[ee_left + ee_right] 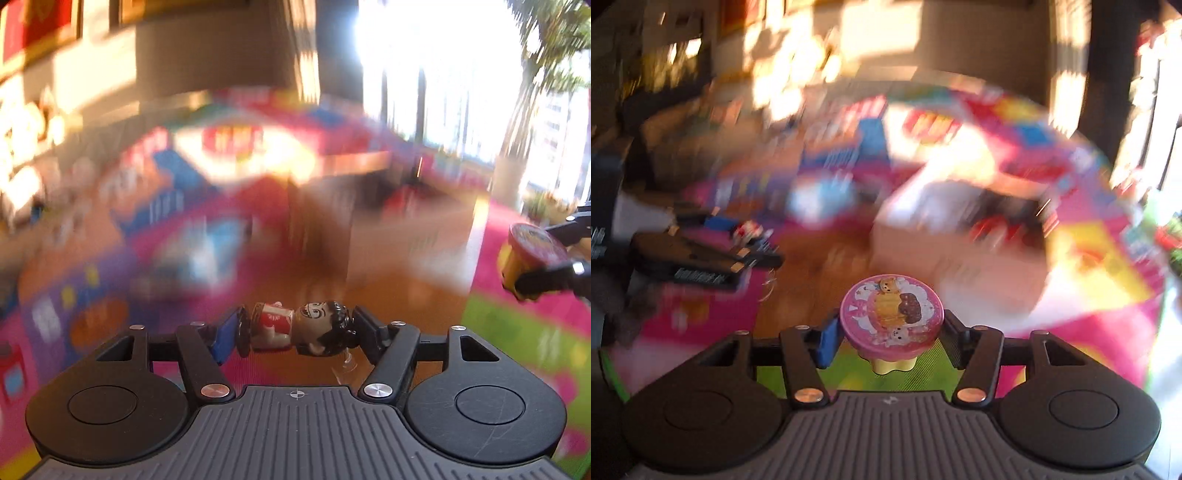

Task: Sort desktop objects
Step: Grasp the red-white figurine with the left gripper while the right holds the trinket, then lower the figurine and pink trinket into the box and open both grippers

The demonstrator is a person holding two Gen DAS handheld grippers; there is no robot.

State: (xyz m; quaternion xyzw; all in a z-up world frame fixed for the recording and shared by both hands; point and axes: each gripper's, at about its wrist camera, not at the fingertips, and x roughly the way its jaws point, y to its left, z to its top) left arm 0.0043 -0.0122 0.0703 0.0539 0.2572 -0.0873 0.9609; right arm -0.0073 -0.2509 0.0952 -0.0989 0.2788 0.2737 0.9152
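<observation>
One toy figure (299, 328) with black hair is seen, and one small yellow tub with a pink cartoon lid (891, 317); two grippers are counted; everything behind is too blurred to be counted

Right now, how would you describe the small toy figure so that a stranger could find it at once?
Look above the bright pink play mat, at the left gripper. Clamped sideways between its black fingers lies a small plastic figure with black hair and a red and white shirt. The right gripper holds a pink-lidded yellow tub instead.
</observation>
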